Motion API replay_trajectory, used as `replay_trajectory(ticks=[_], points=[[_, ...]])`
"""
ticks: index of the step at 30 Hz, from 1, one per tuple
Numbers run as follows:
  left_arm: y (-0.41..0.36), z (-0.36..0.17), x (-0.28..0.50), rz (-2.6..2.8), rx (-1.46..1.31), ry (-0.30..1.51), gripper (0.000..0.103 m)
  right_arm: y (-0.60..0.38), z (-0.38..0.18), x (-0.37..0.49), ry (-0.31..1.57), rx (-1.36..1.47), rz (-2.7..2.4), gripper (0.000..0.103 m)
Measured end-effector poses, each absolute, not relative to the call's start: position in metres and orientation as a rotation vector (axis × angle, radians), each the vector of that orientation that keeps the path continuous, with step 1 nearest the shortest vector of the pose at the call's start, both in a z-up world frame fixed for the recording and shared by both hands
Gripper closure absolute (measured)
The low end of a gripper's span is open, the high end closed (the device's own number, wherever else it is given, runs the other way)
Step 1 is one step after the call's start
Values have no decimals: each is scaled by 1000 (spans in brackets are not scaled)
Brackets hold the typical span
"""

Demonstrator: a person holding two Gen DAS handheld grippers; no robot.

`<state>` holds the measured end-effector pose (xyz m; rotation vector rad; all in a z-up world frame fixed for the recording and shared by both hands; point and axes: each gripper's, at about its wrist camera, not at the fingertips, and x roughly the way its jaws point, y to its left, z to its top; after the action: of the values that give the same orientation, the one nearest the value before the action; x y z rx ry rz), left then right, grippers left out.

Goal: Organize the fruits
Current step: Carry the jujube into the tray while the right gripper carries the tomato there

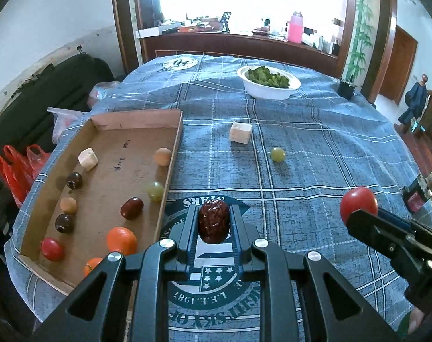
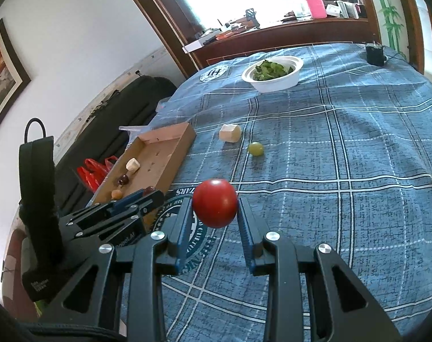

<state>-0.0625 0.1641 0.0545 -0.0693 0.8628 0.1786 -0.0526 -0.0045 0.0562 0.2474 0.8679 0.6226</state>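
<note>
Left tongs (image 1: 214,223): clenched on a wrinkled red date (image 1: 214,221), held just beside the cardboard tray (image 1: 174,142). Right tongs (image 2: 216,208): a red tomato (image 2: 215,203) is gripped above the bench (image 2: 344,171). Risk: the smooth tomato could be squeezed out; the date could be dropped short of the tray wall.

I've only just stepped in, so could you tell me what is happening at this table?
A person is sorting fruit into a cardboard tray with two handheld grippers. The left gripper is shut on a wrinkled red date, beside the tray. The right gripper grips a red tomato above the blue cloth. A green grape and a pale cube lie loose on the cloth.
</note>
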Motion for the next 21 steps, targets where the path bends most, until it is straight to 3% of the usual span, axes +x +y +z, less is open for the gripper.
replay_trajectory(ticks=[21], points=[[194,52,-70,229,-116,857,83,34,57,-60,886,205,684,69]])
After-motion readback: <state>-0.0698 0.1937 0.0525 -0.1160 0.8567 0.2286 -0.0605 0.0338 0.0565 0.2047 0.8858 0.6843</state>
